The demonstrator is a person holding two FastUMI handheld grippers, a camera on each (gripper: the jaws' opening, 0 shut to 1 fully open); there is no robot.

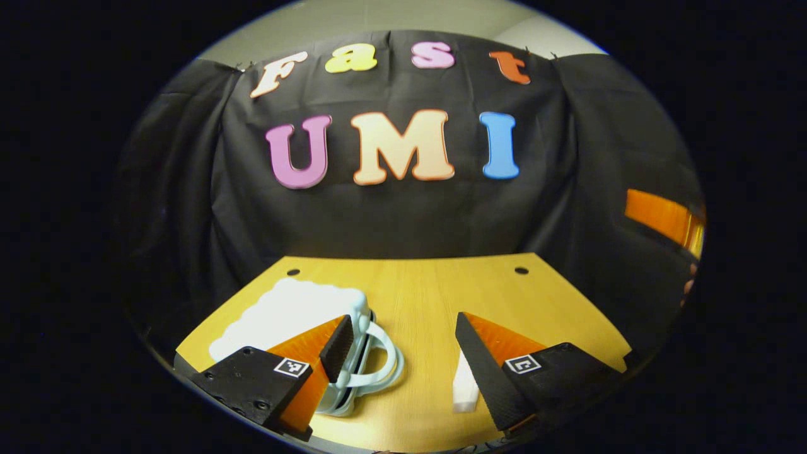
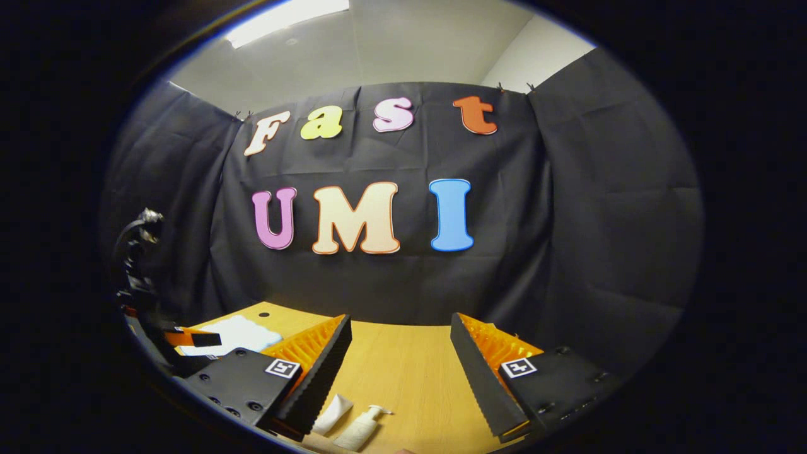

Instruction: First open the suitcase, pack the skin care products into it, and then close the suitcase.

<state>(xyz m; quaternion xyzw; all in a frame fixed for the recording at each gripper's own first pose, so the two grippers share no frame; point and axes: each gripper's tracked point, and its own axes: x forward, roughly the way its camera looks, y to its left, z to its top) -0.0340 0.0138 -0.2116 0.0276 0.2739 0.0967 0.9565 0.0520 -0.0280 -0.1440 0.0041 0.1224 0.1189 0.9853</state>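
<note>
In the left gripper view, the small pale-blue, scallop-edged plastic suitcase lies flat and closed at the near left of the light wooden table, its loop handle facing the middle. The step in hand looks like opening it: best to get a finger under the lid's seam beside the handle and lift steadily, so the light case does not slide. The left gripper hangs released, jaws wide and empty; its left finger overlaps the case, contact unclear. A white rectangular stick lies by the right finger.

In the right gripper view, the right gripper is spread wide, holding nothing, above a white squeeze tube and a white pump bottle.
</note>
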